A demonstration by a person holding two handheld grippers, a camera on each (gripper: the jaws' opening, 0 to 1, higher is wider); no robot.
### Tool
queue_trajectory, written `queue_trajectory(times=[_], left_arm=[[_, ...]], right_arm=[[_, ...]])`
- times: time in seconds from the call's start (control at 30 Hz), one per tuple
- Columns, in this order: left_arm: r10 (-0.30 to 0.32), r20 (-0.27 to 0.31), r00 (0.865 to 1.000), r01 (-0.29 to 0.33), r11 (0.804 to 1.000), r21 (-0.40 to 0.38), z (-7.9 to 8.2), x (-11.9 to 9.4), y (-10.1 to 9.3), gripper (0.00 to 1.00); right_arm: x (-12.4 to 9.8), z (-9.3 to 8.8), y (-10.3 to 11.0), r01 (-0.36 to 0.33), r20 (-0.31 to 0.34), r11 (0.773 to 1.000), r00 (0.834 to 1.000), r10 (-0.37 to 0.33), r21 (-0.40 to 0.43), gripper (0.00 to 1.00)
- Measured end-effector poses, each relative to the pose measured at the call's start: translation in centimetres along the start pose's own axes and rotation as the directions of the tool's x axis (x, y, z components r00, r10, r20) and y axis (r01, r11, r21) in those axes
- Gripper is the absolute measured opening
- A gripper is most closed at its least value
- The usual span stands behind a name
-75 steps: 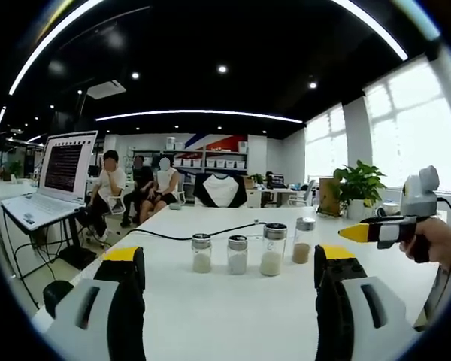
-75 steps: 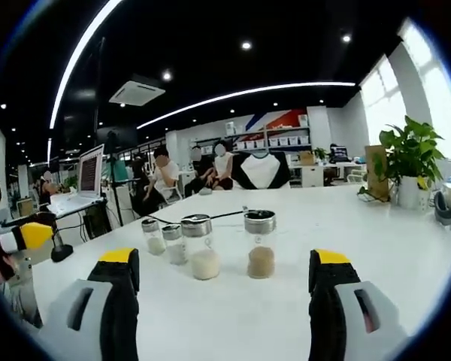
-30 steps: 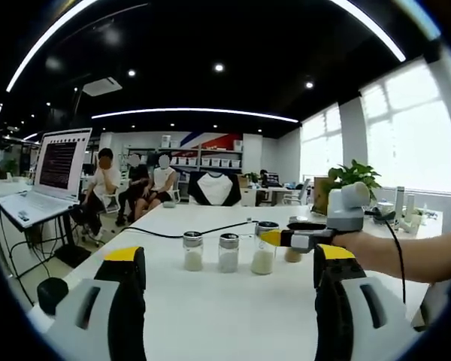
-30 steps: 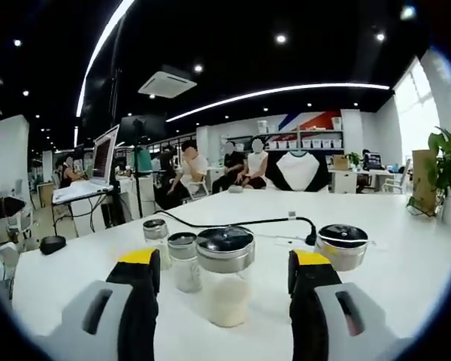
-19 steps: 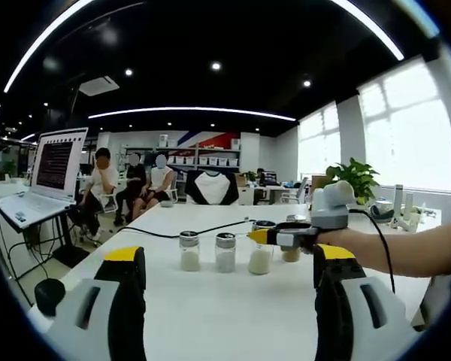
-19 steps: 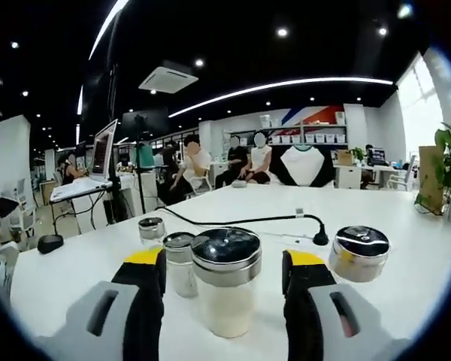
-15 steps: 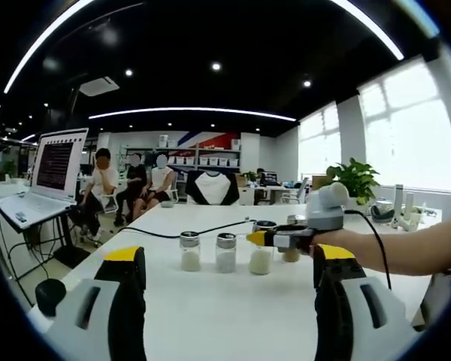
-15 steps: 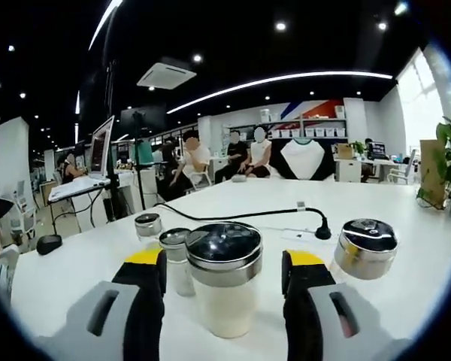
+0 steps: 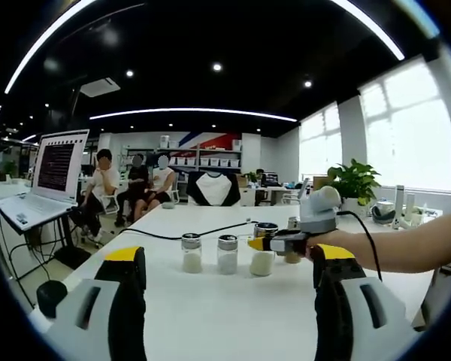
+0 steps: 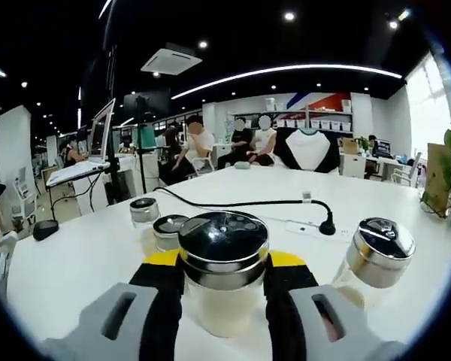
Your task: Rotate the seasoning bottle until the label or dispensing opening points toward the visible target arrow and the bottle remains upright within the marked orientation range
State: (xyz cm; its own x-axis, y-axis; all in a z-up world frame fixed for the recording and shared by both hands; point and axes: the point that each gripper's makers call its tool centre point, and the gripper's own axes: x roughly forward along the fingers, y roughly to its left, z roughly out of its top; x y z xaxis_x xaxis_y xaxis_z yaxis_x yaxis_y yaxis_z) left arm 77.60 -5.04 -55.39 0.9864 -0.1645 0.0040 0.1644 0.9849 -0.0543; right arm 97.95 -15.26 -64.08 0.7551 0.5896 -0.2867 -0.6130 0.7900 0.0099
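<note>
On the white worktop point(image 9: 210, 301) stand four clear glass seasoning bottles with shiny metal lids, in a row. In the right gripper view, the right gripper point(image 10: 222, 265) has its black, yellow-tipped jaws drawn in against both sides of the glass seasoning bottle of white grains point(image 10: 223, 282), clamping it just under its perforated steel lid; the bottle stands upright on the worktop, and any label on it cannot be made out. To the right of it and apart stands the bottle of brown seasoning point(image 10: 372, 259), and behind it to the left are a short bottle with a metal lid point(image 10: 167, 229) and a further small bottle point(image 10: 143, 213). A black cable point(image 10: 240, 201) runs across the worktop behind the row. In the left gripper view, the left gripper point(image 9: 225, 259) hangs well back from the bottles with its jaws spread wide and nothing between them. There the right gripper point(image 9: 256, 244) comes in from the right, held in a person's hand point(image 9: 332, 244), its yellow tip at the bottle of white grains point(image 9: 261, 258). An open laptop point(image 9: 49, 179) sits at the left, a leafy potted plant point(image 9: 353, 184) by the windows, and seated people point(image 9: 134, 186) in the background.
</note>
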Motion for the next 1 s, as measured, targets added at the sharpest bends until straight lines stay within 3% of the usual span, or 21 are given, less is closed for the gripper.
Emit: queue_trajectory(times=[0.2, 0.53, 1.0], left_arm=[[0.002, -0.001, 1.000, -0.002, 1.000, -0.002, -0.1, 0.0, 0.2, 0.97], [0.004, -0.001, 1.000, -0.004, 1.000, -0.004, -0.4, 0.0, 0.1, 0.97], [0.003, -0.010, 1.000, -0.003, 1.000, -0.004, -0.7, 0.2, 0.2, 0.97]], right_arm=[[-0.1, -0.1, 0.0, -0.029, 0.014, 0.999, 0.999, 0.029, -0.015, 0.40], [-0.1, -0.2, -0.2, -0.019, -0.006, 1.000, 1.000, 0.019, -0.012, 0.40], [-2.0, -0.7, -0.4, -0.005, -0.018, 1.000, 1.000, 0.005, -0.007, 0.40]])
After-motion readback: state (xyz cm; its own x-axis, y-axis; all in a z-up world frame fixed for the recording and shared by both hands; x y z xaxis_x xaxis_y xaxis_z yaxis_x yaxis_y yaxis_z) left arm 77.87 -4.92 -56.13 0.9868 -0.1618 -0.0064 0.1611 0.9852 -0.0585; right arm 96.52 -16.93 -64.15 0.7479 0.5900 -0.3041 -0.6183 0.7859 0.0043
